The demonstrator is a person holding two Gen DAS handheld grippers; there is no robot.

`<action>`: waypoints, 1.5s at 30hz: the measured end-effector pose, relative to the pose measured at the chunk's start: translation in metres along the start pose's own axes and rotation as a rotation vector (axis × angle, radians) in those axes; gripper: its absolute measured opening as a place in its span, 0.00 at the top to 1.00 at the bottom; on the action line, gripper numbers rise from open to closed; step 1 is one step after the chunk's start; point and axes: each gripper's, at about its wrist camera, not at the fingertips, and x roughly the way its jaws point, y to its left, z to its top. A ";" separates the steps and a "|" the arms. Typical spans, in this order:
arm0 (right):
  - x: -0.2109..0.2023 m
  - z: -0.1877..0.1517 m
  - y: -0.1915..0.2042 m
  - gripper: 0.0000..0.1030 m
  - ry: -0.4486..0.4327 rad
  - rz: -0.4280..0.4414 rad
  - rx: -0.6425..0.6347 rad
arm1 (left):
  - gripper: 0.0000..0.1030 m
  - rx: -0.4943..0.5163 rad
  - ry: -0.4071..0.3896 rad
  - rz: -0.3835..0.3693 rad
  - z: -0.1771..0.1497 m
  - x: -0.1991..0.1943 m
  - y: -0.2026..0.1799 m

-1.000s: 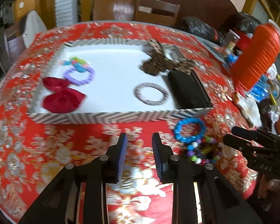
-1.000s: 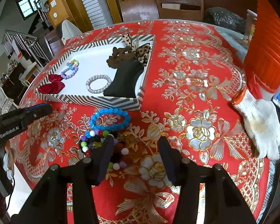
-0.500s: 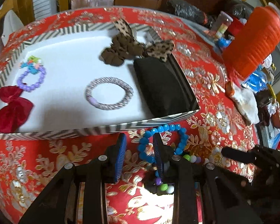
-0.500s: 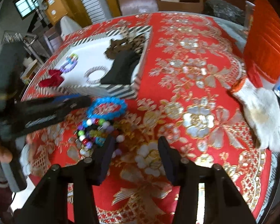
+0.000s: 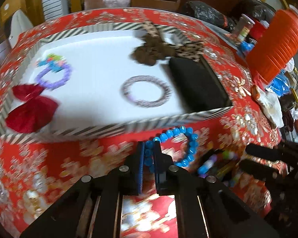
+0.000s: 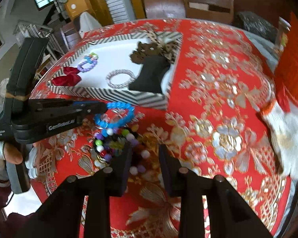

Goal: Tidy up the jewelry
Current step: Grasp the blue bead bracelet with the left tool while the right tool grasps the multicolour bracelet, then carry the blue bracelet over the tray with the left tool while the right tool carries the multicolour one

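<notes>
A blue bead bracelet (image 5: pixel 190 144) (image 6: pixel 117 107) lies on the red cloth in front of the striped tray (image 5: pixel 109 129) (image 6: pixel 117 96). My left gripper (image 5: pixel 149 148) (image 6: pixel 101 108) is closing, and its pads pinch the bracelet's left side. Next to it sits a tangle of multicoloured beads (image 5: pixel 214 162) (image 6: pixel 109 144). My right gripper (image 6: pixel 145 152) (image 5: pixel 246 157) is closing over that tangle's right part, with a few beads between its jaws and the pads apart from them. The tray holds a red bow (image 5: pixel 29 109), a purple bracelet (image 5: pixel 53 77), a grey bracelet (image 5: pixel 147 93), a black pouch (image 5: pixel 196 85) and a leopard bow (image 5: pixel 155 49).
An orange ribbed container (image 5: pixel 278 45) stands at the table's right with clutter around it. A white glove (image 6: pixel 284 134) lies on the cloth to the right. Wooden chairs (image 6: pixel 206 6) stand behind the table. A person's hand (image 6: pixel 12 152) holds the left gripper's handle.
My left gripper moved right and down to the blue bracelet and its jaws closed onto it. The right gripper's jaws narrowed over the multicoloured beads.
</notes>
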 end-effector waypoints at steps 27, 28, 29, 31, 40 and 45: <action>-0.069 0.042 0.025 0.91 -0.198 0.195 -0.004 | 0.95 -0.043 -0.152 -0.039 0.009 -0.085 0.032; -0.069 0.043 0.025 0.91 -0.200 0.190 -0.004 | 0.95 -0.043 -0.157 -0.037 0.011 -0.087 0.032; -0.069 0.044 0.026 0.91 -0.203 0.189 -0.003 | 0.95 -0.045 -0.163 -0.035 0.013 -0.091 0.034; -0.068 0.048 0.026 0.91 -0.204 0.193 0.002 | 0.95 -0.046 -0.177 -0.028 0.017 -0.097 0.036; -0.064 0.063 0.033 0.91 -0.208 0.179 -0.015 | 0.95 -0.043 -0.216 0.034 0.037 -0.106 0.049; -0.056 0.075 0.039 0.91 -0.201 0.175 -0.025 | 0.94 -0.037 -0.226 0.072 0.046 -0.104 0.056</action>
